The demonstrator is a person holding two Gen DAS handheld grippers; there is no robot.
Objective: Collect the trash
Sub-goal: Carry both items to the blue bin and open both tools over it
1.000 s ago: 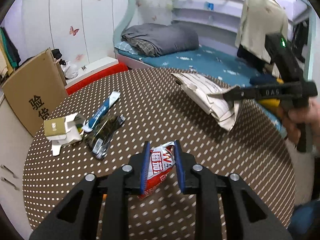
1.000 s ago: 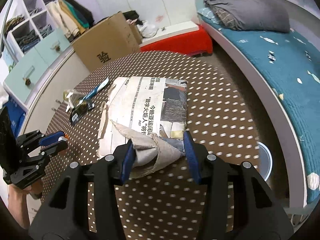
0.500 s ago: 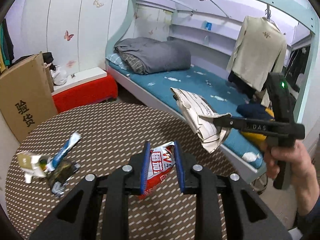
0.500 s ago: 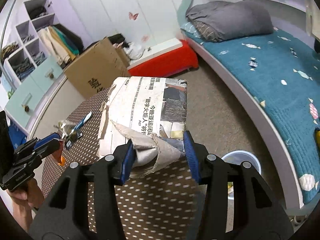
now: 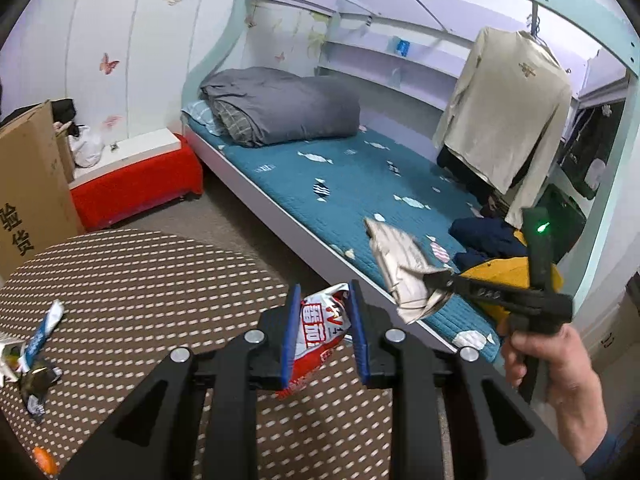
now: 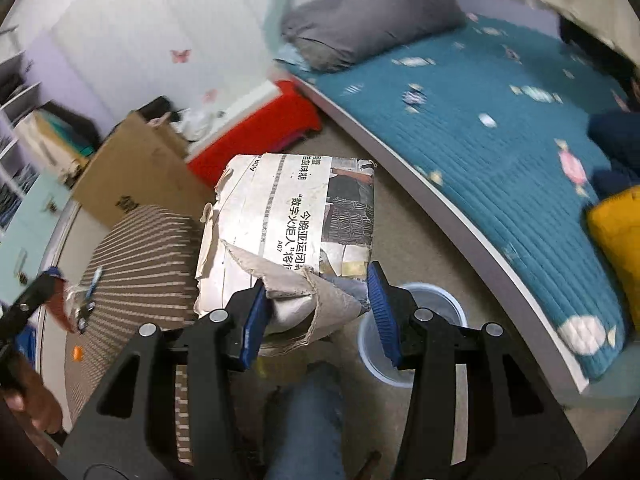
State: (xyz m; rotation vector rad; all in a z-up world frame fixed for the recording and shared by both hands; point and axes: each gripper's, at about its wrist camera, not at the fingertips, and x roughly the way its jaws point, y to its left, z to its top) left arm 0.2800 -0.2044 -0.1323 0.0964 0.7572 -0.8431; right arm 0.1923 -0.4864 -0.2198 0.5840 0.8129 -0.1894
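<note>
We see red-white snack wrapper (image 5: 318,330) pinched upright, off the table; folded, torn newspaper (image 6: 292,232) held aloft beside pale blue bin (image 6: 436,308); wrappers (image 5: 32,360) on dotted tabletop.

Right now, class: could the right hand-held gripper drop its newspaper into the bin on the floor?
Probably yes. The right hand-held gripper, shut on the newspaper, hangs just above and beside the open bin. Nothing lies between; the person's knee sits nearer the camera.

Ahead of me a white wall with butterfly stickers (image 5: 110,63) backs a low red bench (image 5: 136,184), a brown cardboard box (image 5: 28,184) and a teal-quilted bed (image 5: 360,184) with a folded grey duvet (image 5: 280,106), above beige carpet (image 5: 240,224).
</note>
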